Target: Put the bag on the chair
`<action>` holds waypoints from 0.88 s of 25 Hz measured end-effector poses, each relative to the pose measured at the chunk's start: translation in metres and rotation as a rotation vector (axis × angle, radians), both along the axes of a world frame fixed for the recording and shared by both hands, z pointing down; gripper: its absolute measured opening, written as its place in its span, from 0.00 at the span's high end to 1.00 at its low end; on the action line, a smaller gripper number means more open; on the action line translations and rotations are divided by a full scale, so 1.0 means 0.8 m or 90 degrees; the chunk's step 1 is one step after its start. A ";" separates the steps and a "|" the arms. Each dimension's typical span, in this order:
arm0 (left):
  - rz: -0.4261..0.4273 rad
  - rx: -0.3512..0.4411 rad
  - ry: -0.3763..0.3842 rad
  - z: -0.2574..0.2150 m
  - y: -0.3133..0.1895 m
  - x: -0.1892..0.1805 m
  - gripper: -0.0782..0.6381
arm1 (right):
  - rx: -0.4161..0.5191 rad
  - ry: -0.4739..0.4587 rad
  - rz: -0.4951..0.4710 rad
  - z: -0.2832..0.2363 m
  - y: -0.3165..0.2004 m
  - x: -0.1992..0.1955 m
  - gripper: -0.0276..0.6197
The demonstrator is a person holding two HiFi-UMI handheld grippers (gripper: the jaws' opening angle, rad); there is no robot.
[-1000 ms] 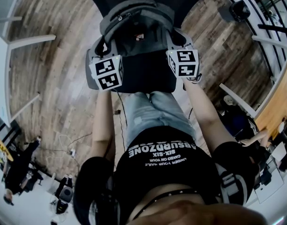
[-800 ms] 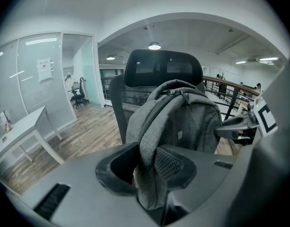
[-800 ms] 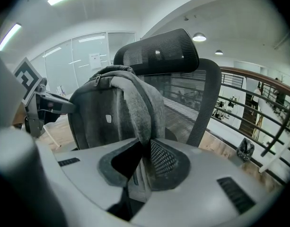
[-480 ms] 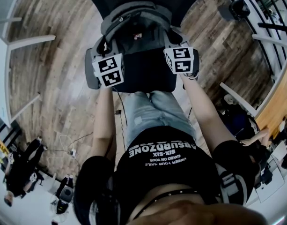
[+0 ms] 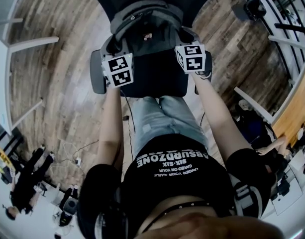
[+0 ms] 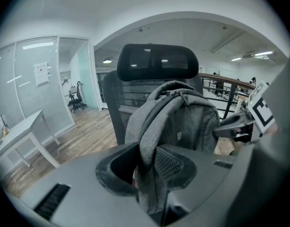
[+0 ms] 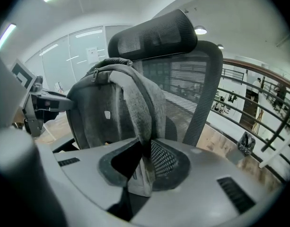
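Fingers first: my left gripper (image 6: 147, 167) has its pads pinched on a grey shoulder strap (image 6: 145, 138), with the fabric squeezed flat between them. It's the same story opposite, where the right gripper (image 7: 144, 162) is clamped on the second shoulder strap (image 7: 137, 105) and a tail of webbing hangs down through the jaws. Both straps run up to the top of the grey backpack (image 5: 146, 29), which hangs upright between the two grippers.

The backpack sits over the rear of the black seat (image 5: 157, 81) of the office chair, close against the mesh backrest (image 7: 194, 84). Its top comes just under the headrest (image 6: 157, 62). I can't tell from here whether its base touches the seat.

In the head view both marker cubes flank the bag, with an armrest (image 5: 96, 72) outside the left one. Beyond the chair I see wooden floor (image 5: 48, 83), a glass partition (image 6: 45, 79), a white table (image 6: 21, 136) and a railing (image 7: 249, 103).
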State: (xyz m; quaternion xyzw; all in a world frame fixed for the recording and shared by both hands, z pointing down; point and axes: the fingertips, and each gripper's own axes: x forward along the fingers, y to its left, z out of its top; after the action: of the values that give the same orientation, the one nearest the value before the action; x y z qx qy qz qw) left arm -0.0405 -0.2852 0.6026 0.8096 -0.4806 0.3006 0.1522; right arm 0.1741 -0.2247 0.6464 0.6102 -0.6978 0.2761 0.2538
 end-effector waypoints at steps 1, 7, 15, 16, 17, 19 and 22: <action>0.006 0.008 0.004 0.001 0.000 0.002 0.75 | 0.000 -0.006 0.004 0.002 0.001 0.001 0.86; 0.012 0.074 0.019 0.007 -0.005 -0.001 0.75 | 0.019 -0.029 0.009 0.006 -0.001 0.002 0.86; 0.017 0.078 0.042 0.014 -0.005 -0.001 0.75 | 0.043 -0.014 0.010 0.012 -0.004 0.006 0.86; 0.016 0.077 0.041 0.015 -0.007 -0.001 0.75 | 0.044 -0.015 0.014 0.013 -0.005 0.006 0.86; 0.014 0.075 0.040 0.016 -0.008 -0.002 0.75 | 0.044 -0.015 0.016 0.013 -0.006 0.006 0.86; 0.011 0.070 0.039 0.017 -0.010 -0.004 0.75 | 0.043 -0.013 0.017 0.014 -0.008 0.004 0.86; 0.013 0.066 0.036 0.018 -0.012 -0.004 0.75 | 0.050 -0.007 0.012 0.014 -0.011 0.005 0.86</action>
State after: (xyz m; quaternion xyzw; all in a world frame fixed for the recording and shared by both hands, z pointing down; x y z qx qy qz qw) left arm -0.0438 -0.2947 0.6174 0.8293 -0.4829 0.2539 0.1207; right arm 0.1782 -0.2331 0.6576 0.6250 -0.7036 0.2542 0.2230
